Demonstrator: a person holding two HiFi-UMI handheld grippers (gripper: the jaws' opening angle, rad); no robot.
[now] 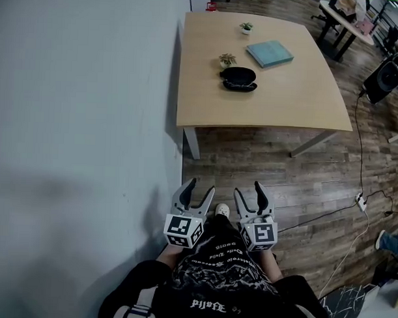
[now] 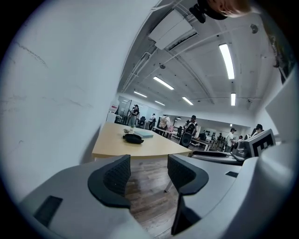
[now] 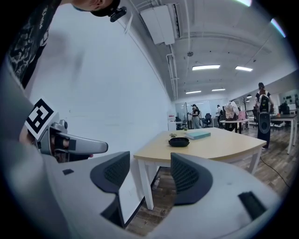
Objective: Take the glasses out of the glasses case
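Glasses case [image 1: 239, 78] sitting on the far table [image 1: 272, 109], toward its left side, just this side of a small potted plant [image 1: 227, 59] and left of a teal book [image 1: 270, 52] (appearing shut, though too small at this range to be sure, and showing no glasses). Standing well back on the wooden floor [image 1: 264, 170], beside the grey wall [image 1: 83, 105] on the left, well apart from the table. Holding the left gripper [image 1: 201, 186] and the right gripper [image 1: 249, 188] side by side, low and close to the body, both pointing toward the table. Showing jaws spread wide on both, with only floor and table seen between the pads; gripping nothing on either side. Judging from this, being at the very start: approaching, before any contact with the case. Needing next, most likely, to be walking up to the table's near edge and bringing both grippers down to the case. Probably calling for one gripper pinning the lower shell while the other is lifting the lid at its front lip, a hinged case being liable to slide or tip on smooth wood if pried from one side only. Only then reaching in for the glasses, taking the frame gently rather than the lenses.
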